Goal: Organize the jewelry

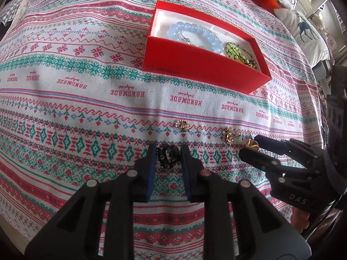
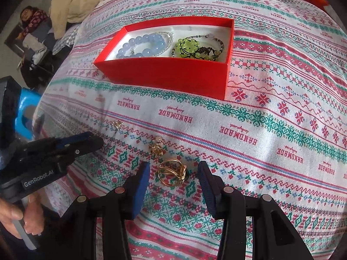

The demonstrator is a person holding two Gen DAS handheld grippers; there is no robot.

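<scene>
Your cloth [image 1: 86, 99] carries the word "HANDMADE" woven in red capitals, repeated along a white band, each with a small line of script above it too fine to read. From your left wrist view the words read upside down; same from the right wrist view.

The red box [image 1: 201, 69] shows "ONEPLUS" with a small square logo, faint, on its near side wall, also upside down to you.

The right gripper [image 1: 251, 146] bears "DAS" in pale letters on its black body, seen from your left camera.

The left gripper [image 2: 95, 140] bears "GenRobot.AI" in white on its black housing.
</scene>
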